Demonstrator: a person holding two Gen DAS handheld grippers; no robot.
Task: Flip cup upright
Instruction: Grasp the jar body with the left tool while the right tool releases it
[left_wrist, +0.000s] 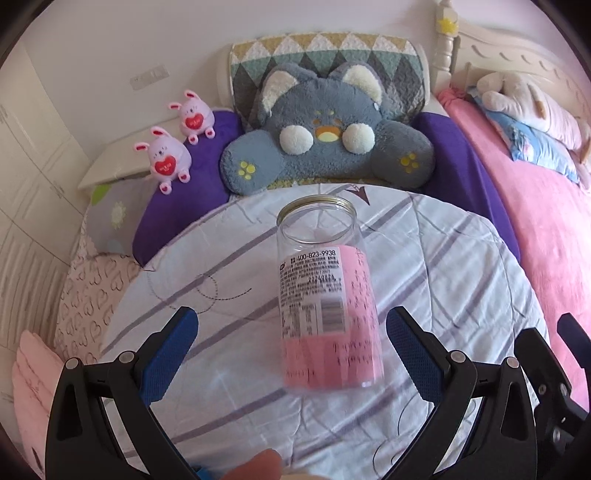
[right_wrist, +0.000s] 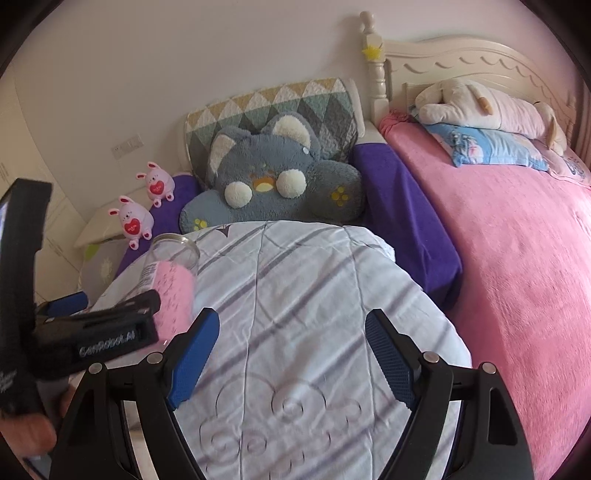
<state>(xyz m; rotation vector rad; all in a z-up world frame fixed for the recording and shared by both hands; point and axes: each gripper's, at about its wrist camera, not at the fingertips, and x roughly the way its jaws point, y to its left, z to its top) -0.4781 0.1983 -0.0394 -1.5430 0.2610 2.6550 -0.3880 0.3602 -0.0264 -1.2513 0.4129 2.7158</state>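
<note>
The cup is a clear plastic jar with a pink label and a metal rim. It stands mouth up on the white striped quilt, slightly blurred. My left gripper is open, its blue pads on either side of the cup's lower half with gaps on both sides. In the right wrist view the cup is at the left, partly hidden by the left gripper's body. My right gripper is open and empty over the quilt, to the right of the cup.
A grey plush cat cushion leans at the head of the quilt. Two small pink bunny toys sit on a purple pillow at the left. A pink blanket with a plush dog lies at the right.
</note>
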